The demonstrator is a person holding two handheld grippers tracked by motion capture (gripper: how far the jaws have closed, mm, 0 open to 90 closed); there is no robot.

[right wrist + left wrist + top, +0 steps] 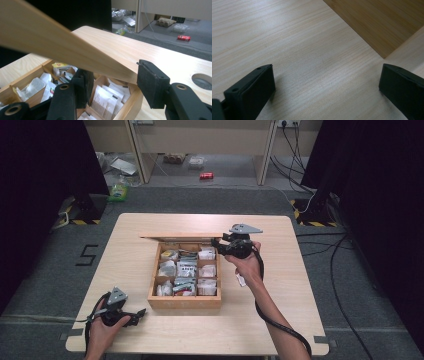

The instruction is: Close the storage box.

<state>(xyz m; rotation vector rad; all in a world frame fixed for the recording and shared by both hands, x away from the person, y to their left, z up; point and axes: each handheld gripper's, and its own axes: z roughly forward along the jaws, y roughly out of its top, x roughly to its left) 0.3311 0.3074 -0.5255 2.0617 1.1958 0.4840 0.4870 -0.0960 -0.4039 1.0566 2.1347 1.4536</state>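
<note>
Two black jaws of the right gripper [112,82] rise closest to the lens in the right gripper view, standing apart on either side of the free corner of the raised flat wooden lid [57,50]; whether either pad presses on the wood I cannot tell. Seen from the high view, this gripper sits at about two o'clock from the shallow light-wood box with small square compartments [184,301], held in the person's right hand [246,265], its tips pointing toward nine o'clock at the right end of the lid. That lid is tilted up over the far edge of the box, hinged along the twelve o'clock side. White and grey paper sachets [186,270] fill the compartments, lying and leaning in loose stacks. The box rests near the middle of the pale wooden table [280,320]

At about seven o'clock from the box, near the front-left corner of the table, the left gripper [142,312] lies low in the person's left hand [107,327]. Its jaws are spread wide with nothing between them, bare tabletop showing in the gap, and a corner of the box's darker side wall lies just ahead at one o'clock in the left gripper view
</note>
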